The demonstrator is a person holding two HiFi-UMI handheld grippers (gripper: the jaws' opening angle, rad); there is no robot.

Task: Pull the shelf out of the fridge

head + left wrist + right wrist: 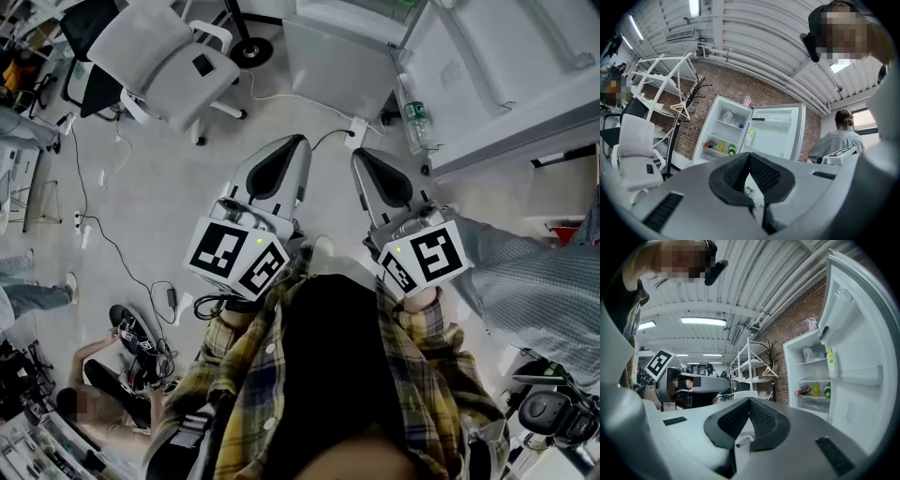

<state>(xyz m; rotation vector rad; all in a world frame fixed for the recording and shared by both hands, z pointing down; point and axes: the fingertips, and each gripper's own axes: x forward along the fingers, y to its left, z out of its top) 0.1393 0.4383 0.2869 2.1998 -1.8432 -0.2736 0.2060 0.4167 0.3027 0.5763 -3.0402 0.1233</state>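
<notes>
Brick wall (736,86) at back, pale floor (169,178) with loose cables (101,234), and a white office chair (164,56) at upper left of head view. White fridge (724,133) stands against the brick with its door (776,133) swung wide open. Inside it, the upper shelf (731,123) carries a white packet and something blue. The lower shelf (712,149) carries a yellow bottle, a green bottle and a red item. Both shelves sit fully in the fridge; can't tell which one the task means.

Left gripper (299,140) has jaws closed together, nothing between them. It is held level, aimed toward the fridge and well apart from it. Right gripper (360,154) also has jaws closed and empty, beside the left one. In the right gripper view the fridge interior is at right, with the open door nearer the camera. Neither gripper touches anything.

Clear plastic bottle (415,117) lies on the floor near the fridge. Person in a striped shirt (544,291) is at right. White rack (656,79) and a coat stand with a hanger (683,108) stand left of the fridge.
</notes>
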